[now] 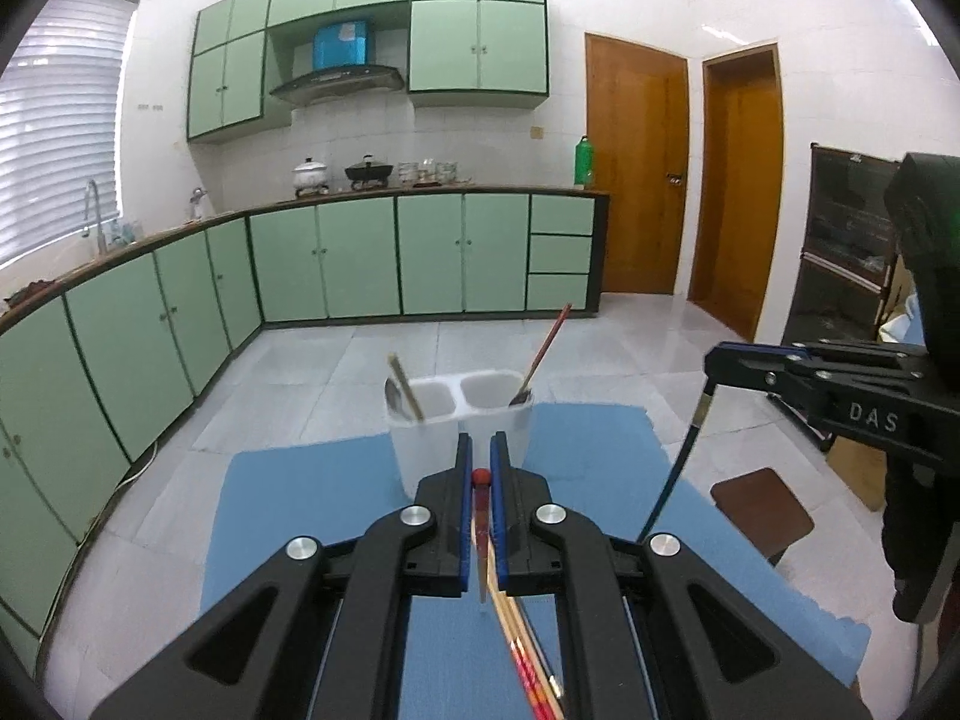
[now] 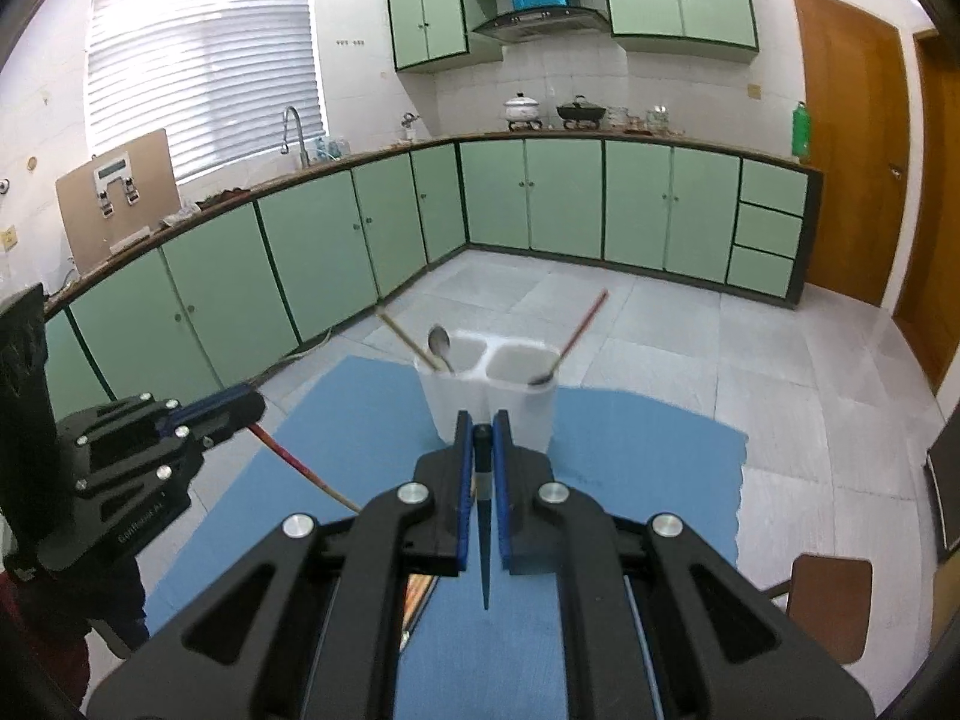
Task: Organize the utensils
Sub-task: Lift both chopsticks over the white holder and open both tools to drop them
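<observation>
Blue mat on worktop (image 1: 312,516): holder (image 1: 459,420) just ahead of both. Left hand-held gripper (image 1: 480,480) clamps red chopstick (image 1: 482,534), right hand-held gripper (image 2: 482,438) blue chopstick (image 2: 485,534); both shafts hang downward.

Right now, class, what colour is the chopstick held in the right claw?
Dark blue chopstick, clearest in the right wrist view.

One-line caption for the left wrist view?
Left gripper holds a red chopstick before the white holder; right gripper holds a dark one.
</observation>
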Available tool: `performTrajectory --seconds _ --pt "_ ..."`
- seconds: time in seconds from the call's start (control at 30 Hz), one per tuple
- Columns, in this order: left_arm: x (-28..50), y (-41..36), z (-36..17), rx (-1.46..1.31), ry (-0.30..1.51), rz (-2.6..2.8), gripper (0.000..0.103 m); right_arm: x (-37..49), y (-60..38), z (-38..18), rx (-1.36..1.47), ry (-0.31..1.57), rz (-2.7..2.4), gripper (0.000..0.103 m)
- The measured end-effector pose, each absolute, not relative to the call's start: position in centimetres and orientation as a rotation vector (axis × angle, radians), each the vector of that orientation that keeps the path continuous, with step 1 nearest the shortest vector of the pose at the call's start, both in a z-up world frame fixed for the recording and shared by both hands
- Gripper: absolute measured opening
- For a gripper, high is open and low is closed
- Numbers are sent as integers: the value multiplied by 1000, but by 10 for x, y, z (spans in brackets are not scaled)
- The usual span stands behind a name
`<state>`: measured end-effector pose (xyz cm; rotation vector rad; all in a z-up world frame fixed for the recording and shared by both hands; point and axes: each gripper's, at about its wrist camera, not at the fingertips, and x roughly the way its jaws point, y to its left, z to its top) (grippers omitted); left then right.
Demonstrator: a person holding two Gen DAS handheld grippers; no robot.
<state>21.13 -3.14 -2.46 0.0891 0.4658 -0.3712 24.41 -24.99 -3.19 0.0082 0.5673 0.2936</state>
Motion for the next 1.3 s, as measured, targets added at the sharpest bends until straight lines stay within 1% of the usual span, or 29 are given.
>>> performTrajectory --seconds 0.2,0.33,0.5,0.63,0.77,1.0,1.03,1.07,1.1,1.13,1.17,1.23,1.3 --pt "241 -35 10 75 406 -383 6 276 -253 14 9 502 308 6" --pt "269 -41 46 70 325 -369 6 307 -257 45 29 442 298 6" --pt "308 -50 66 70 280 -348 6 350 -261 68 50 381 264 6" --pt "347 -54 56 65 299 -332 6 387 -264 59 59 383 233 6" --pt "373 -58 30 65 359 -324 6 422 -264 28 65 438 212 6" --pt "402 -62 -10 69 450 -327 6 440 -253 -17 59 514 218 7" --pt "402 -61 -12 66 455 -325 6 438 -254 -20 56 509 209 12" --pt "402 -60 -13 62 457 -329 7 437 -252 -20 53 506 204 20" --pt "401 -58 -13 59 456 -330 9 434 -253 -19 48 496 194 24" --pt "398 -56 -12 56 452 -330 10 431 -254 -18 43 484 181 32" --pt "397 -54 -10 52 447 -332 14 427 -254 -16 37 473 171 38" --pt "386 -51 -4 42 426 -331 22 418 -256 -14 29 452 155 45" --pt "375 -48 2 37 406 -328 36 405 -261 -9 29 431 132 52"
